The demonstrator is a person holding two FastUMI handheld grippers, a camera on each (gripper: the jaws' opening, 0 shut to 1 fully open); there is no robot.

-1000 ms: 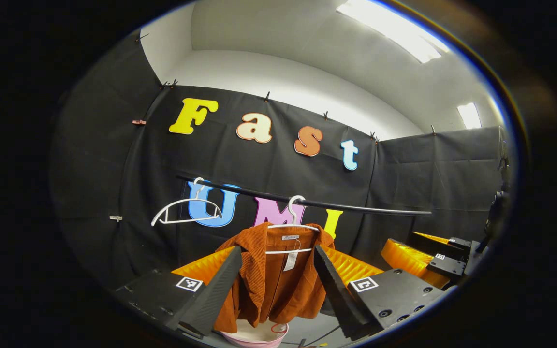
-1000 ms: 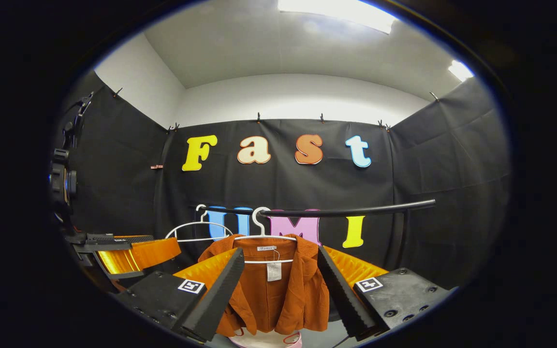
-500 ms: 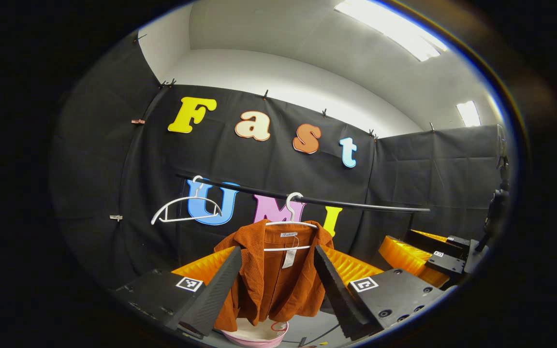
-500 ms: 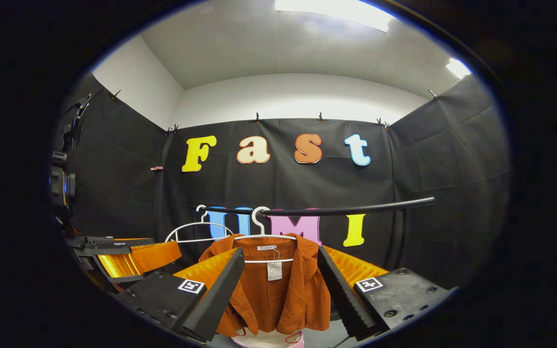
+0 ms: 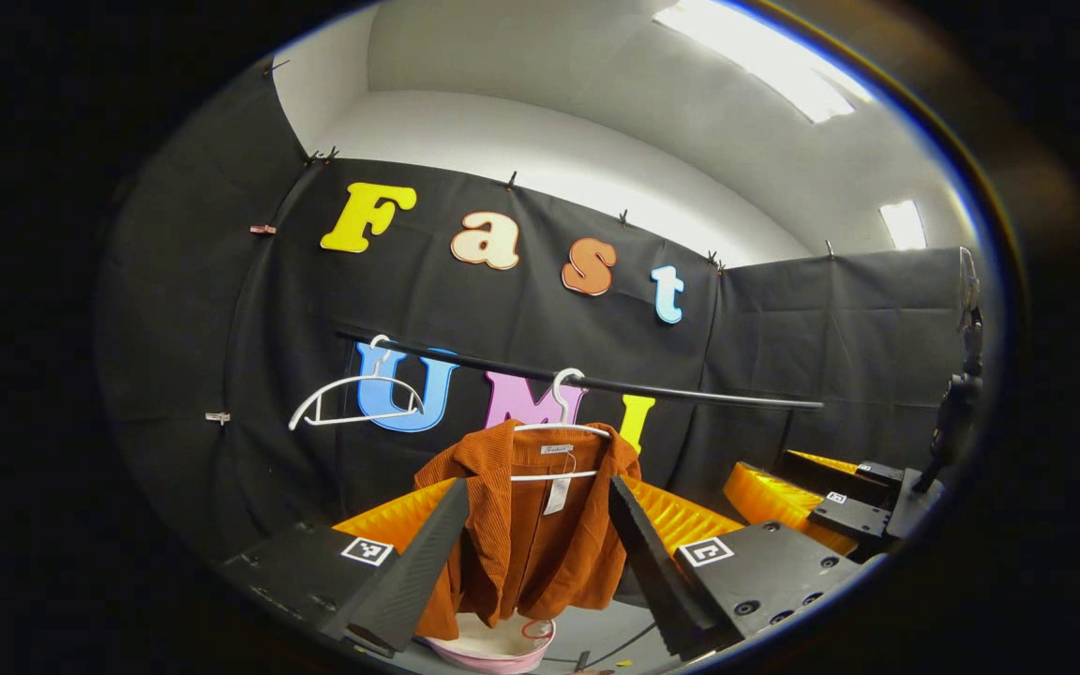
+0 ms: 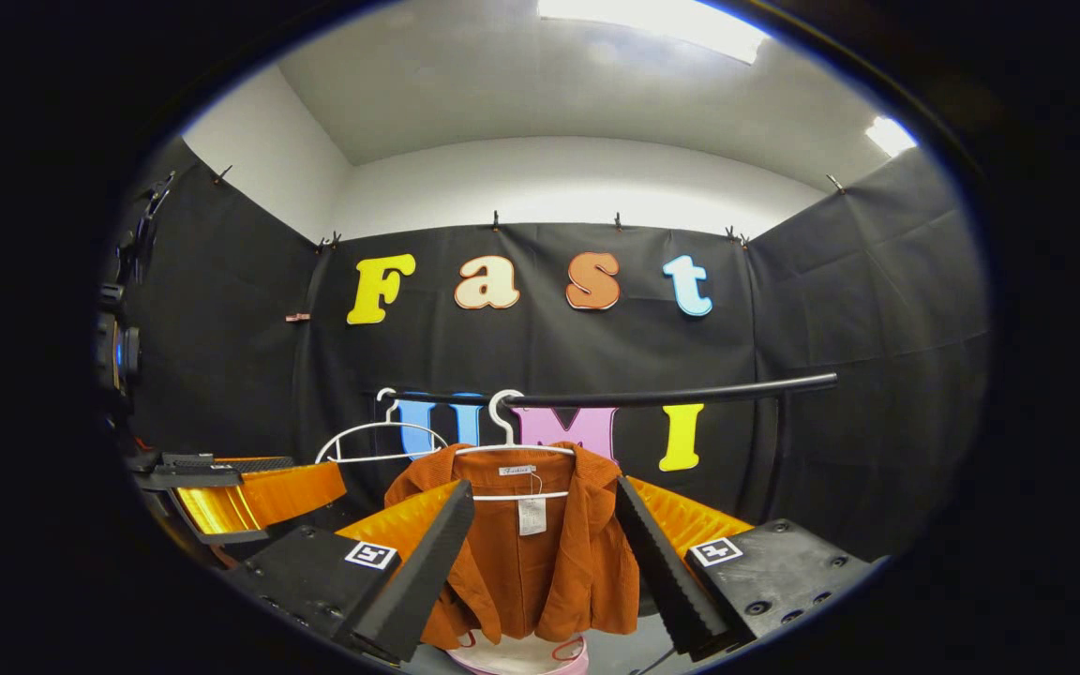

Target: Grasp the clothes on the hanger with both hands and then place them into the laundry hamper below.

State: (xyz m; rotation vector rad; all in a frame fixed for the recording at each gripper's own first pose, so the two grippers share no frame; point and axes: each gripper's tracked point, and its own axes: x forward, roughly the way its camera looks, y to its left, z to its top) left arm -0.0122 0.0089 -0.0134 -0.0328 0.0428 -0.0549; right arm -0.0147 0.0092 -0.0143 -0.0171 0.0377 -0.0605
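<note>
Left gripper (image 5: 531, 553): I read its jaws as spread wide, nothing between them; the garment shows through the gap, farther off.
Right gripper (image 6: 540, 562): likewise spread wide and holding nothing. I also see it from the left gripper view at the right edge (image 5: 863, 511), and the left one from the right gripper view at the left edge (image 6: 221, 483).
Contact: none that I can confirm; both pairs of fingers stand short of the cloth.
Rust-orange corduroy jacket (image 6: 526, 553): hangs on a white hanger (image 6: 512, 450), front open, neck label and paper tag facing my cameras.
Rail: the hanger hooks over a black bar (image 6: 690, 394) set across the booth's back wall. A second white hanger (image 5: 352, 403), bare, hangs on the same bar to the left of the jacket.
Pink-rimmed laundry hamper (image 5: 493, 642): I see only its rim, directly under the jacket's hem.
Orientation: the jacket's long axis runs vertically, collar up and hem down; its shoulders lie along the bar, and the open front faces both grippers.
Done so far: in my judgement nothing but the approach; the jacket is fully on the hanger.
Left to do: close one gripper on each side of the jacket, draw it off the hanger, lower it into the hamper, release.
Uncertain: how deep the hamper is I cannot tell.
</note>
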